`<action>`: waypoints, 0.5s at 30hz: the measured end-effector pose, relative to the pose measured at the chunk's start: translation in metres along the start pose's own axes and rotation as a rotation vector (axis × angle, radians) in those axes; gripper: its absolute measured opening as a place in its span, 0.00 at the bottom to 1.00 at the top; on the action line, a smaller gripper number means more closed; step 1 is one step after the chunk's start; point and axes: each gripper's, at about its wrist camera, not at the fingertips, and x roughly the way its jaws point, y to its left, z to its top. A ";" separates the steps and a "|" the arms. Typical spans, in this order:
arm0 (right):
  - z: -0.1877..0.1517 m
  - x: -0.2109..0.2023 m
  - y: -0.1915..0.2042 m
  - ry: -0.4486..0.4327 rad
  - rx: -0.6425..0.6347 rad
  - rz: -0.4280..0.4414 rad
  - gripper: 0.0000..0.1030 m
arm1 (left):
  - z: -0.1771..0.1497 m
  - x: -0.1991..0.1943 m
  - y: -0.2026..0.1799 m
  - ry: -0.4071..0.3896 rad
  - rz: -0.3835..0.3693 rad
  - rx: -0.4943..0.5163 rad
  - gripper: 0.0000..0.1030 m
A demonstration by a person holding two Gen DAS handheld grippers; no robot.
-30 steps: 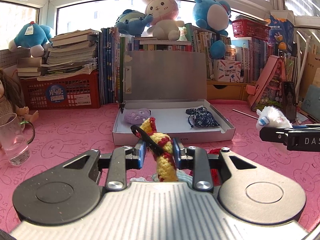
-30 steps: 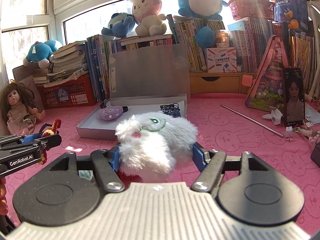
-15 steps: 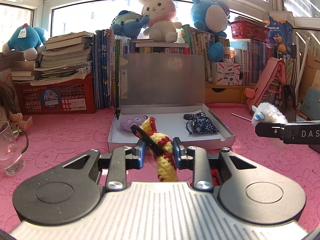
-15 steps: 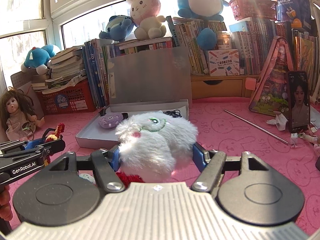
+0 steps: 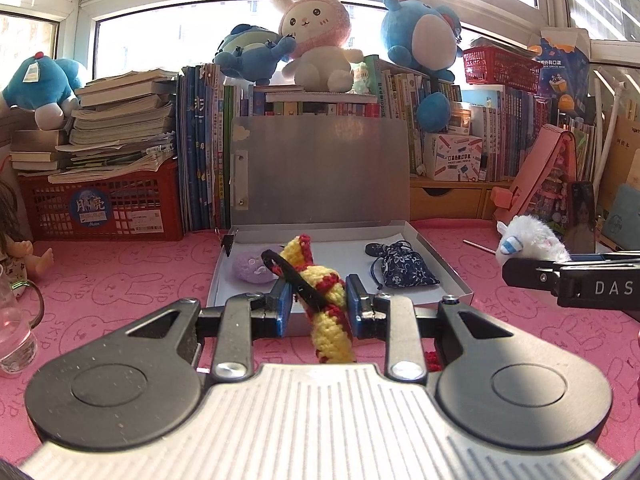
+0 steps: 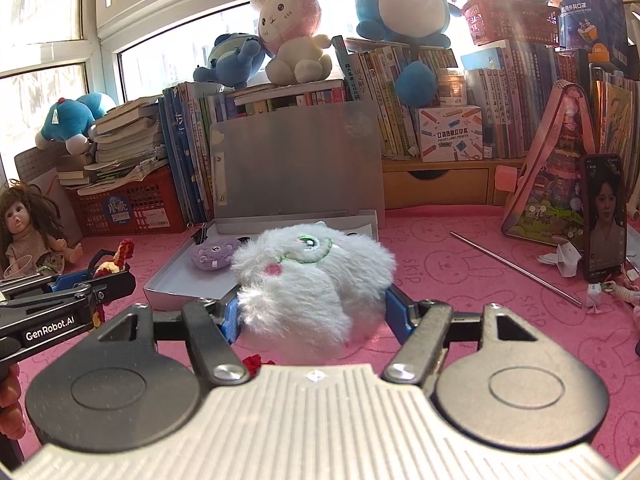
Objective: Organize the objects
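Observation:
My left gripper [image 5: 318,306] is shut on a yellow and red crocheted toy [image 5: 322,292] with a black strap, held above the pink mat just in front of the open grey box [image 5: 440,256]. The box holds a purple plush [image 5: 250,266] at the left and a dark blue patterned pouch [image 5: 402,266] at the right. My right gripper [image 6: 314,310] is shut on a white fluffy plush [image 6: 316,276], held in front of the same box [image 6: 168,284]. The white plush also shows at the right of the left wrist view [image 5: 528,240].
The box lid [image 5: 320,168] stands upright against a row of books. A red basket with stacked books [image 5: 100,208], a doll [image 6: 28,236] and a glass mug [image 5: 16,332] are on the left. A metal rod [image 6: 516,268], a phone [image 6: 604,216] and a pink case [image 6: 556,184] are on the right.
Both grippers have moved closer to the box and risen a little, each still holding its toy. The box looks larger and nearer in both views.

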 end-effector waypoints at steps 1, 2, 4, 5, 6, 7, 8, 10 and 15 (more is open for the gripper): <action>0.001 0.001 0.000 0.001 0.001 0.000 0.68 | 0.001 0.002 0.000 0.001 0.000 0.001 0.32; 0.002 0.003 0.000 0.002 0.001 0.000 0.68 | 0.002 0.004 0.000 0.003 0.000 0.002 0.32; 0.005 0.007 0.000 0.006 0.004 0.003 0.68 | 0.005 0.008 0.001 0.008 -0.003 -0.003 0.32; 0.006 0.009 0.000 0.008 0.005 0.004 0.68 | 0.007 0.011 0.002 0.011 -0.005 -0.006 0.32; 0.007 0.011 0.000 0.010 0.006 0.006 0.68 | 0.009 0.014 0.002 0.013 -0.006 -0.009 0.32; 0.009 0.014 0.000 0.013 0.009 0.007 0.68 | 0.010 0.016 0.003 0.013 -0.006 -0.010 0.32; 0.010 0.016 0.000 0.015 0.011 0.008 0.68 | 0.012 0.018 0.003 0.014 -0.005 -0.009 0.32; 0.012 0.022 0.001 0.019 0.009 0.008 0.68 | 0.015 0.022 0.003 0.014 -0.004 -0.004 0.32; 0.018 0.035 0.004 0.033 -0.014 0.013 0.69 | 0.022 0.037 0.005 0.025 -0.012 -0.002 0.32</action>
